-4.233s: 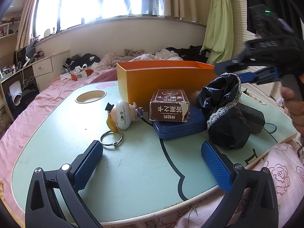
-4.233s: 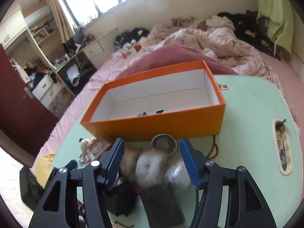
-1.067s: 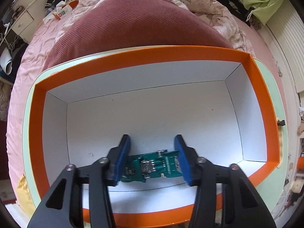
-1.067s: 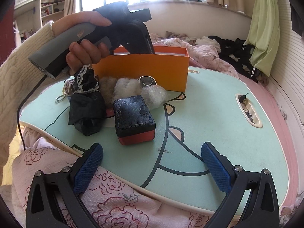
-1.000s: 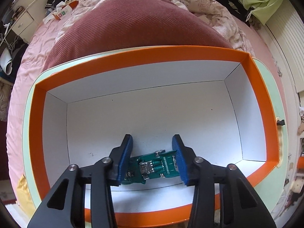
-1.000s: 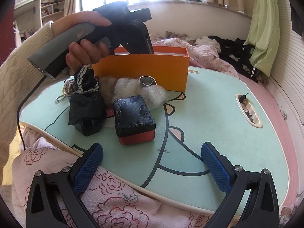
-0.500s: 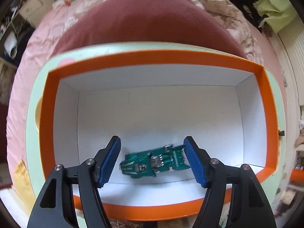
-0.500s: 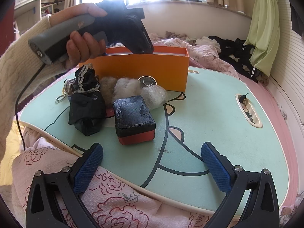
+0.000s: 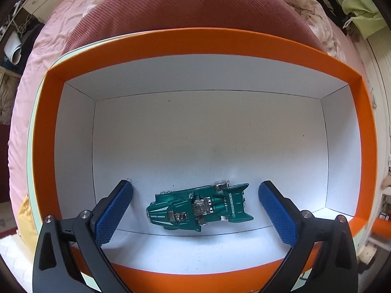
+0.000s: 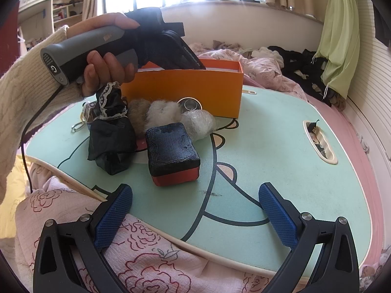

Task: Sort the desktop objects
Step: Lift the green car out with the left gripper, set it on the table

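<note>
In the left wrist view a green toy car [image 9: 199, 207] lies on the white floor of the orange box [image 9: 39, 131], near its front wall. My left gripper [image 9: 195, 207] hangs open over the box with its blue pads on either side of the car, not touching it. In the right wrist view my right gripper [image 10: 194, 216] is open and empty above the front edge of the green table [image 10: 281, 151]. A black and red pouch [image 10: 172, 150], a black lace bag [image 10: 111, 127], fluffy balls [image 10: 161, 113] and a round tin [image 10: 189, 103] sit before the orange box [image 10: 185, 92].
The left hand and its gripper body [image 10: 122, 41] reach over the box in the right wrist view. A key ring [image 10: 77, 126] lies at the table's left. A slot [image 10: 317, 141] is cut in the table's right side. Pink bedding [image 10: 127, 263] surrounds the table.
My left gripper has opened wide and let go of the green car, which now lies on the box floor. The right gripper has not moved.
</note>
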Demonstrator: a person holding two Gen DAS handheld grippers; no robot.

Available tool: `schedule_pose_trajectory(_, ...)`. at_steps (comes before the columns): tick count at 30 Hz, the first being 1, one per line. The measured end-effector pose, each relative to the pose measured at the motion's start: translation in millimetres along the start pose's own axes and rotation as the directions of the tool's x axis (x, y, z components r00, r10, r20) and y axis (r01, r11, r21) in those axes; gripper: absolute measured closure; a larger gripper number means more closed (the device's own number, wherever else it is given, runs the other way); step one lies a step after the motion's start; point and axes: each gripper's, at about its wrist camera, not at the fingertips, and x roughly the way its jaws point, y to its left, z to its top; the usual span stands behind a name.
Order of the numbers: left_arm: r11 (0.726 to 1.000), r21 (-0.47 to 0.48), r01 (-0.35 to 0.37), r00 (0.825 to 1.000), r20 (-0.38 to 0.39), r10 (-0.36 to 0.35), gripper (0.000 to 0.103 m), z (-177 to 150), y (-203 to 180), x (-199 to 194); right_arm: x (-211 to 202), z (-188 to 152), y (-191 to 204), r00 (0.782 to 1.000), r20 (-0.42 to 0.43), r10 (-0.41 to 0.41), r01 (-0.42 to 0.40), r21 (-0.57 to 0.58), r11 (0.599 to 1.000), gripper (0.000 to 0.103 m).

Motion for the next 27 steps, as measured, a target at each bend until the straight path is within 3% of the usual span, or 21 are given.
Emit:
schedule_pose_trajectory(2, 1.0, 0.012, 0.003, 1.0, 0.002, -0.003, 0.007, -1.4, -0.2, -3.2, 0.3, 0.2, 0.4, 1.0, 0.0, 0.0, 0.0, 0.0, 1.0, 0.0)
schedule_pose_trajectory(4, 1.0, 0.028, 0.006, 1.0, 0.01, -0.006, 0.024, -3.4, -0.2, -9.3, 0.0, -0.2, -0.1, 1.0, 0.0, 0.001, -0.001, -0.001, 1.0, 0.0)
schedule_pose_trajectory(6, 0.999, 0.032, 0.008, 1.0, 0.011, -0.009, 0.034, -6.0, 1.5, -15.1, 0.0, -0.2, 0.0, 1.0, 0.0, 0.001, -0.001, -0.001, 1.0, 0.0)
schedule_pose_trajectory(13, 0.999, 0.035, 0.013, 0.998, 0.062, -0.015, 0.035, -13.5, 7.1, -23.6, 0.4, -0.4, 0.2, 1.0, 0.001, 0.003, -0.003, -0.002, 1.0, 0.0)
schedule_pose_trajectory(18, 0.997, 0.036, 0.069, 0.991, 0.114, -0.072, 0.035, -20.9, 19.0, -33.1, 0.1, -0.6, 0.1, 1.0, 0.001, 0.004, -0.004, -0.003, 1.0, 0.0)
schedule_pose_trajectory(22, 0.99, 0.048, 0.135, 0.963, 0.227, -0.143, 0.035, -37.3, 28.1, -69.1, 0.3, -0.6, 0.3, 1.0, 0.001, 0.006, -0.006, -0.004, 1.0, 0.0)
schedule_pose_trajectory(27, 0.968, 0.129, 0.216, 0.902, 0.354, -0.248, 0.035, -68.0, 25.0, -122.0, 0.2, -0.9, 0.2, 1.0, 0.002, 0.008, -0.008, -0.004, 1.0, 0.0)
